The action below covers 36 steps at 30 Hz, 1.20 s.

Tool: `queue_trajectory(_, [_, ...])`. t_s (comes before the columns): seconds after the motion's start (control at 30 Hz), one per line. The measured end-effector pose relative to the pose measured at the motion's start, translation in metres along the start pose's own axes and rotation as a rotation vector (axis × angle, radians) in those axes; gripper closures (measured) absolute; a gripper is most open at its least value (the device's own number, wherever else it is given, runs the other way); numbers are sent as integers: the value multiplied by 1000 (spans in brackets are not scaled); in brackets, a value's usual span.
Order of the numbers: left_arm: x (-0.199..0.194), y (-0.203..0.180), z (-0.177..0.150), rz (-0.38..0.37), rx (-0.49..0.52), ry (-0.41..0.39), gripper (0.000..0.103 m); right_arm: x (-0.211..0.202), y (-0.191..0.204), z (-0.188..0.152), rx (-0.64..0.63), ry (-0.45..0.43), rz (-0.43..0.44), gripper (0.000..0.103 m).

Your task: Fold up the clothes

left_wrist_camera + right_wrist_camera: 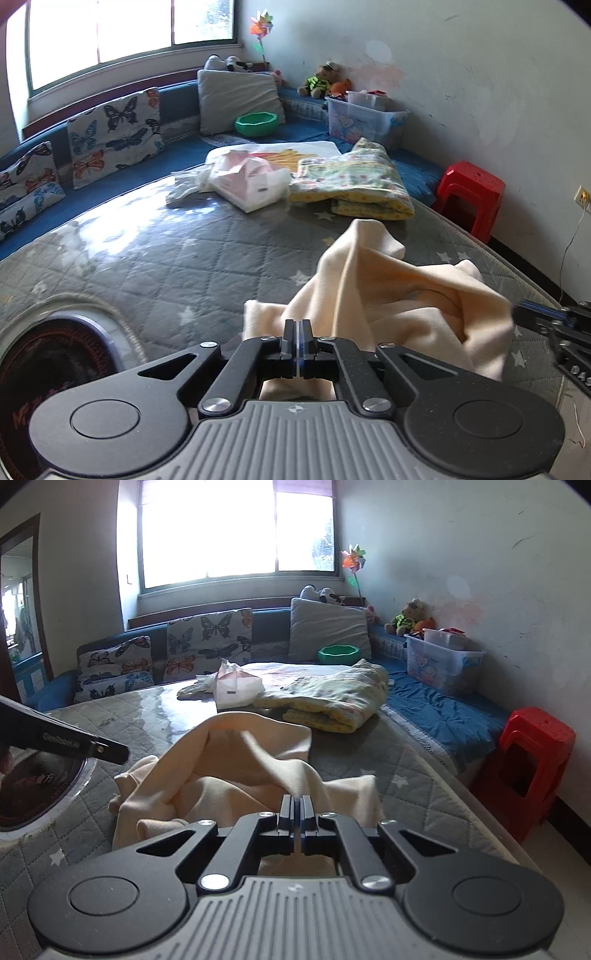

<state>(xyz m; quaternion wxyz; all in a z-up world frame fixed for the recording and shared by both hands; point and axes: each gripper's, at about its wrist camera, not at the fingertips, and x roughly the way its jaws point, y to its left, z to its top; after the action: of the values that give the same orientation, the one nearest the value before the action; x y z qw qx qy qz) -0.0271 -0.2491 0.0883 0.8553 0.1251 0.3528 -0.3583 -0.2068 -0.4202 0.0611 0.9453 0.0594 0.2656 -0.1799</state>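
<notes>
The cream garment (399, 291) sits crumpled on the near end of the grey quilted mattress (166, 266), bunched into ridges and half lifted; I read that as me holding it by two spots so it can be drawn out flat before any fold, prob. the first step, nothing folded yet on this piece; my left gripper (297, 325) has its jaws pressed together with a fold of the cream cloth pinched at the tips, cloth also showing under the linkage; my right gripper (296, 800) is likewise closed tight on a ridge of the same garment, w/ fabric draping off both sides; the two grips look near each other, so the cloth between them is slack; in the right wrist view the other gripper's black body pokes in at the left edge, just beside the garment. Room: the mattress ahead and to my left is open quilted surface, good for spreading; farther on lie a folded yellow floral blanket (351, 181) and a pink-and-white packet (247, 181), well apart from my piece; a round dark object w/ a clear rim (40, 786) sits on the mattress near the left side, something to avoid dragging over; the mattress's right edge is close, w/ a red plastic stool (532, 764) beyond it on the floor, so I'd judge pulling leftward safer than rightward.
</notes>
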Motion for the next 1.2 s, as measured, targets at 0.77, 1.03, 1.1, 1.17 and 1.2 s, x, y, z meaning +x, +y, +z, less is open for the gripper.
queue_trajectory(0.77, [41,-17,15,-36,22,48,51,31,5,12,55,29,40,66])
queue_trajectory(1.03, [51,-16,10,-53,21,72,100,51,4,6,23,78,26,97])
queue_trajectory(1.1, [43,-13,8,-52,18,51,101,43,3,5,13,57,17,99])
queue_trajectory(1.17, [31,-9,9,-48,15,26,101,30,3,3,-5,31,5,99])
queue_trajectory(1.2, [24,-6,8,-46,12,13,101,23,3,2,-12,18,2,100])
